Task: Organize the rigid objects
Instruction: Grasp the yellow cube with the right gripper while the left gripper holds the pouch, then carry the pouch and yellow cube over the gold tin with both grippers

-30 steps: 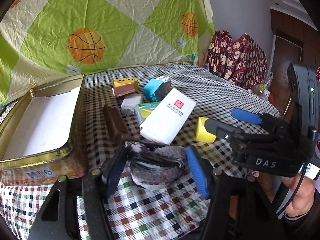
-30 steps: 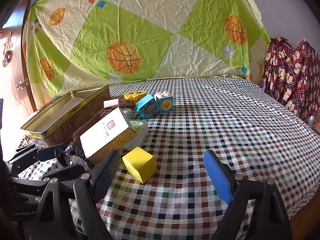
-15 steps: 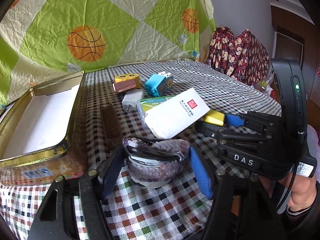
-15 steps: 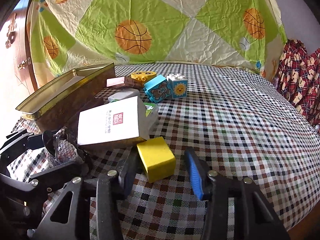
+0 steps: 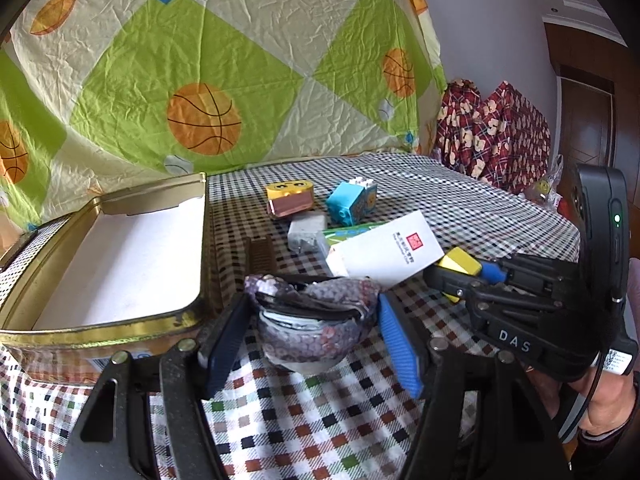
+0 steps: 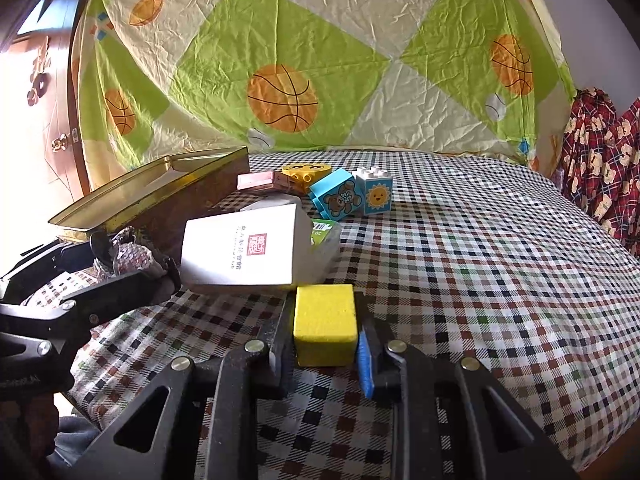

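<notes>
Two grippers at work: each has one item between its fingers on the checked tablecloth (image 6: 460, 248).
Gold tin (image 5: 100, 264): biggest piece, open and lined white, at the left of the cloth; probably the stiff, roomy place where the loose pieces belong.
White carton (image 6: 244, 250): light card by the look of it, leaning on a green-labelled box (image 6: 326, 232); best taken across its narrow sides, since its broad faces would likely dent.
Patterned round object (image 5: 316, 326): glossy and beaded-looking, just beside the tin's front corner; I judge it slippery and perhaps soft-skinned, so a low hold on its widest part suits.
Yellow block (image 6: 325, 324): small, square, matt, likely light and firm; flat opposite faces give a sure hold.
Toy bricks (image 6: 352, 196): hard plastic, well back, near the tin's far end.
Left gripper (image 5: 314, 334): fingers fairly wide, flanking the round object; contact cannot be told.
Right gripper (image 6: 325, 338): fingers drawn in against the yellow block's two sides, pinching it just above or on the cloth.
</notes>
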`<state>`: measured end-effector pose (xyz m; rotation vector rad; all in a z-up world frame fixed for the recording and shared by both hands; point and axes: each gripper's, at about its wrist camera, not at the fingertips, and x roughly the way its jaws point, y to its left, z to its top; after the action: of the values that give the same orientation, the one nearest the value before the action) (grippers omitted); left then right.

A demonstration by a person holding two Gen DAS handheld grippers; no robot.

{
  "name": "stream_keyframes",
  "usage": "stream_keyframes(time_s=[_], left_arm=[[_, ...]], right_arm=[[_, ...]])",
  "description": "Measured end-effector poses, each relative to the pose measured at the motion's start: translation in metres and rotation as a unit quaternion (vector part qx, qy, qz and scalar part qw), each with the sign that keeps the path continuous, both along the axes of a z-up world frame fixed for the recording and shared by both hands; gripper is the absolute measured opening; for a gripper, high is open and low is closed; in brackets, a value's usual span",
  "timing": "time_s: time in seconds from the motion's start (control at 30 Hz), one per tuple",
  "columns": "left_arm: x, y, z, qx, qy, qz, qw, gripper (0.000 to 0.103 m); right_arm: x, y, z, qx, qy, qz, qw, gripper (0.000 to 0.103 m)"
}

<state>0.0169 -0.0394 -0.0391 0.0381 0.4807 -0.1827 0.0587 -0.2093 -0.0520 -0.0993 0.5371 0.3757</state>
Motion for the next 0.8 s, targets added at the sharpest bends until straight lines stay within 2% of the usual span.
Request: stream_keyframes(time_s=[0.17, 0.37, 0.8], left_arm=[[-0.003, 0.003, 0.001, 0.005, -0.014, 0.007, 0.9999, 0.066], [-0.011, 0.005, 0.008, 0.012, -0.047, 0.019, 0.9987, 0.066], [-0.02, 0.007, 0.021, 0.02, -0.095, 0.014, 0.9952, 0.066]], right_arm=[[-0.003, -0.001, -0.001, 0.01, -0.012, -0.002, 1.0, 0.027], [-0.013, -0.003, 0.009, 0.022, -0.051, -0.001, 0.998, 0.027], [-0.022, -0.002, 0.025, 0.039, -0.108, 0.004, 0.993, 0.027]])
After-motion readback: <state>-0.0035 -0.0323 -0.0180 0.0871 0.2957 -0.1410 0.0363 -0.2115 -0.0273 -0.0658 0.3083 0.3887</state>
